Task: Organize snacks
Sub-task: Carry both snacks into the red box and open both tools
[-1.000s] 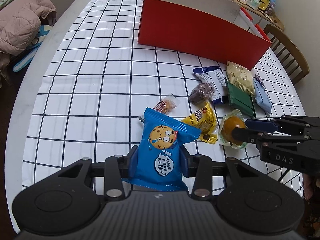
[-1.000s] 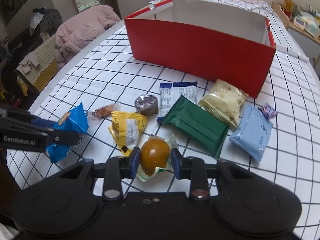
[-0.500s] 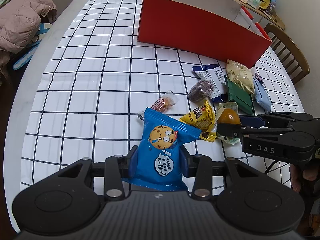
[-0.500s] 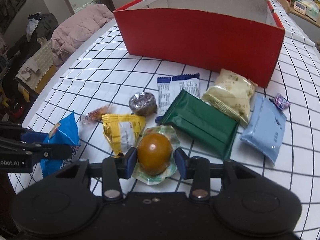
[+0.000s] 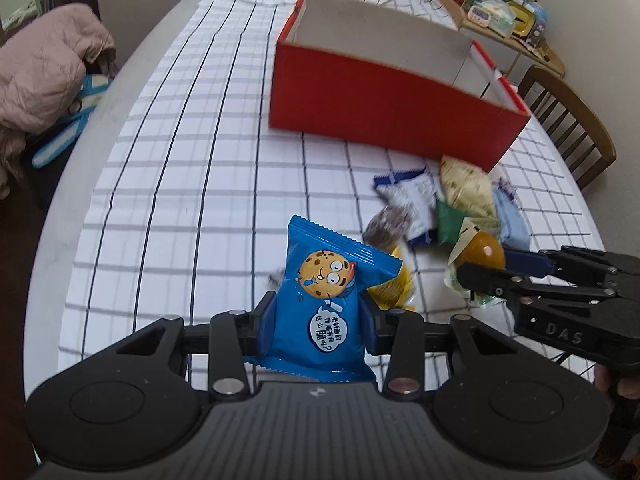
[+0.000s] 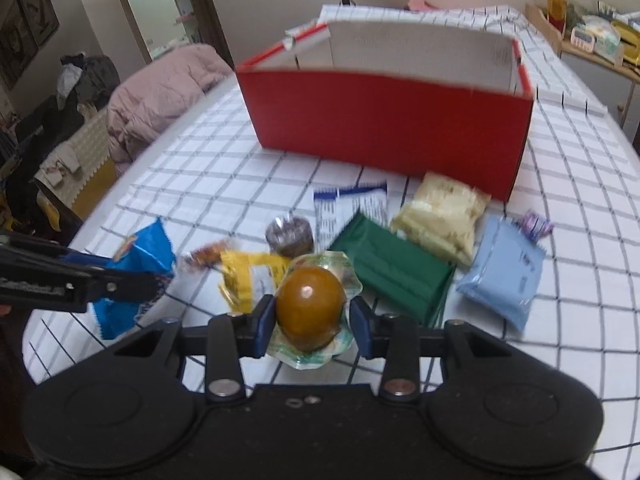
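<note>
My left gripper (image 5: 318, 322) is shut on a blue cookie packet (image 5: 328, 296) and holds it above the checked tablecloth. My right gripper (image 6: 312, 324) is shut on a brown egg in clear wrap (image 6: 310, 308), lifted off the table. The egg also shows in the left wrist view (image 5: 482, 250), and the blue packet in the right wrist view (image 6: 134, 268). An open red box (image 6: 384, 128) stands behind the snack pile. On the cloth lie a yellow packet (image 6: 248, 276), a dark round cake (image 6: 290, 234), a blue-white packet (image 6: 350, 210), a green packet (image 6: 394, 270), a pale yellow packet (image 6: 440, 216) and a light blue packet (image 6: 502, 272).
A small purple candy (image 6: 534, 226) lies right of the pile and a small orange-red candy (image 6: 206, 256) left of it. A wooden chair (image 5: 568, 120) stands at the table's right side. A pink quilt (image 5: 44, 80) lies left of the table. A shelf of items (image 5: 504, 12) is at back right.
Both grippers have risen with their snacks and tilted toward the red box. The egg has left the tablecloth. The blue packet is higher above the table than before.
</note>
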### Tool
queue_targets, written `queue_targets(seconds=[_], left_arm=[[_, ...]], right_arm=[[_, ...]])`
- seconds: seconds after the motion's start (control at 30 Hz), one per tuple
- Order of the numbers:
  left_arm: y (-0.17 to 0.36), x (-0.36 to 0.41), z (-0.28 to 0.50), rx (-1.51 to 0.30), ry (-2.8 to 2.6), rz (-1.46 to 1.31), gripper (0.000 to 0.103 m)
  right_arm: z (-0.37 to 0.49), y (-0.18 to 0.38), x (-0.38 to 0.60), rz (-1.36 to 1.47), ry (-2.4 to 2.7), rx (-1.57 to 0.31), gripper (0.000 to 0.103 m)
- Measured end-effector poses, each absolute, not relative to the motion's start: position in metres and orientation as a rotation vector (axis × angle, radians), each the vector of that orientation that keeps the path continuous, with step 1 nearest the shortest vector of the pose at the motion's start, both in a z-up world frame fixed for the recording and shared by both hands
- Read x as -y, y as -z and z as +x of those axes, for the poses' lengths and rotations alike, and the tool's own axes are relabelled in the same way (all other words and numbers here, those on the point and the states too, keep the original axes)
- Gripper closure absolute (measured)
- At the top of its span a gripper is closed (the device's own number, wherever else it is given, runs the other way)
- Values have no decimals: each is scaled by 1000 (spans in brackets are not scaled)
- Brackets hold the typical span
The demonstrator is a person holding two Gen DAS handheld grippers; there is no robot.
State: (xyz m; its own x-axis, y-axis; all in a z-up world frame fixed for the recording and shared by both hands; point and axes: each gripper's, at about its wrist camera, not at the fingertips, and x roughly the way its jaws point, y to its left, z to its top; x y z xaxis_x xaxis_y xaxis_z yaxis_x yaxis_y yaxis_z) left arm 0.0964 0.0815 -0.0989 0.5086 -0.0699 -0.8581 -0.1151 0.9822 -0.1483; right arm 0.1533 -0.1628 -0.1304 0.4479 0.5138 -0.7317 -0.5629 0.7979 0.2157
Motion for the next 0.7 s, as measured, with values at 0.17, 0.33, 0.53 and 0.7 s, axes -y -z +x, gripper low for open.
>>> queue_targets(seconds=[0.17, 0.33, 0.53, 0.7], left_arm=[[74, -75, 118, -1000, -3, -189, 62], [47, -66, 148, -947, 11, -167, 62], [29, -57, 189, -924, 4, -144, 62], [21, -57, 224, -929, -15, -124, 62]], right_arm=[[169, 99, 169, -63, -652, -839, 64], [192, 70, 176, -61, -628, -783, 63], [229, 52, 180, -63, -588, -745, 63], [259, 47, 178, -63, -568, -748, 63]])
